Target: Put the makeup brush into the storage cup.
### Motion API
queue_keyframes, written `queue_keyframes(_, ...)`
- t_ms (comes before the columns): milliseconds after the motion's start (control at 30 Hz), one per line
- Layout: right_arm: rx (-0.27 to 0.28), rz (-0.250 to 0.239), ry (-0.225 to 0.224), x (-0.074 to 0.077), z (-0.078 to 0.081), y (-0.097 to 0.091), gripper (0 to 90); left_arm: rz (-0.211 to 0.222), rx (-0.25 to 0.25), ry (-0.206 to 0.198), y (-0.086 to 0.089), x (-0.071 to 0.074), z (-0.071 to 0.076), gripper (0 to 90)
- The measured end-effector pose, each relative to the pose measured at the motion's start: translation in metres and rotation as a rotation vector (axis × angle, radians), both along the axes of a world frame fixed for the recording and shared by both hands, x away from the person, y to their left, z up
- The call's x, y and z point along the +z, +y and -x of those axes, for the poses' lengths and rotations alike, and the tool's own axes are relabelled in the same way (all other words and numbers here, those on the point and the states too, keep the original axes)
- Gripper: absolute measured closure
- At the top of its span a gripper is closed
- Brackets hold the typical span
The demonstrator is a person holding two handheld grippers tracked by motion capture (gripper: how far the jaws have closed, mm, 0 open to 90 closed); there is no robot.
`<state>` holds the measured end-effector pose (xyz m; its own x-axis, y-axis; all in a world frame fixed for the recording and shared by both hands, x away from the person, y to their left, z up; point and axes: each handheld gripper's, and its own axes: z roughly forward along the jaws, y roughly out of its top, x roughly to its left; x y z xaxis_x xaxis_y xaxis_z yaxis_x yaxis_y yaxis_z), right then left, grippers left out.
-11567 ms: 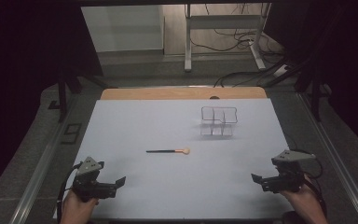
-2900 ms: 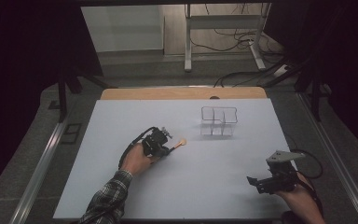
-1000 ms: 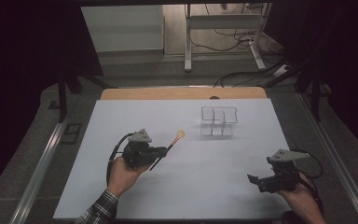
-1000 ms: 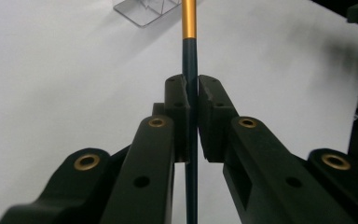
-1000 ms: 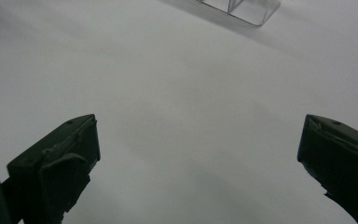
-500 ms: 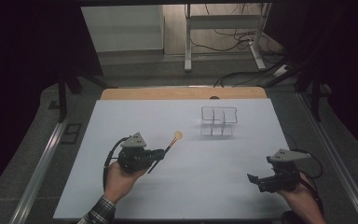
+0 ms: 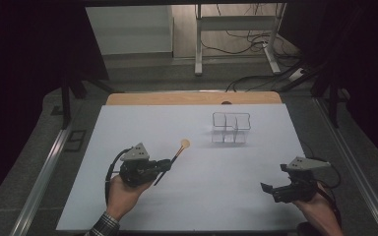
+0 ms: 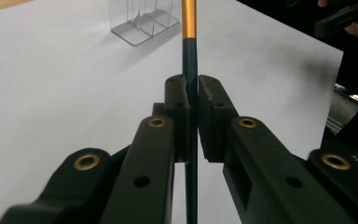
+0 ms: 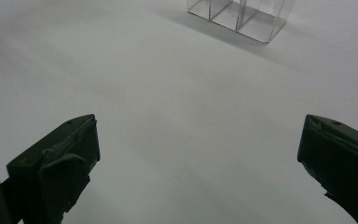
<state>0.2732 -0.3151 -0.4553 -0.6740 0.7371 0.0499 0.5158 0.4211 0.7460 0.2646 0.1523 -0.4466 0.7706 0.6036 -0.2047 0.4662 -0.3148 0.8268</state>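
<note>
A thin brush (image 7: 177,152) with a dark handle, gold ferrule (image 8: 189,18) and round pale-orange head is lifted off the white table (image 7: 128,123). My left gripper (image 7: 163,167) is shut on its handle, left of the table's middle; its head points up and away toward the clear divided holder (image 7: 231,129). In the left gripper view the jaws (image 8: 192,86) pinch the dark handle, with the holder (image 8: 144,21) beyond it. My right gripper (image 7: 271,189) rests near the front right edge, open with nothing between its fingers (image 9: 200,140).
The clear holder (image 9: 237,16) stands at the back right of the white surface. A wooden strip (image 7: 192,98) borders the table's far edge. Metal rails run along both sides, and cables lie on the floor beyond.
The brush once lay flat mid-table; the left gripper took it up. Over the last second it has drifted slightly left and toward the person. The right gripper has kept still.
</note>
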Motion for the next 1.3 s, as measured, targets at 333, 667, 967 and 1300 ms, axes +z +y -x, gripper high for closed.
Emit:
queue_keyframes(333, 0.007, -0.031, -0.012, 0.002, 0.000, 0.002, 0.0, 0.004, 0.004, -0.009, 0.000, 0.000, 0.002, 83.3)
queue_keyframes(667, 0.023, -0.093, -0.022, 0.005, -0.003, 0.010, 0.0, -0.005, -0.026, -0.011, -0.010, -0.003, 0.001, 83.2)
queue_keyframes(967, 0.036, -0.193, -0.011, 0.008, -0.007, 0.021, 0.0, 0.010, -0.046, -0.012, -0.017, -0.004, 0.002, 83.2)
queue_keyframes(1300, 0.054, -0.287, -0.005, 0.009, -0.012, 0.035, 0.0, 0.015, -0.055, -0.009, -0.024, -0.006, 0.002, 83.3)
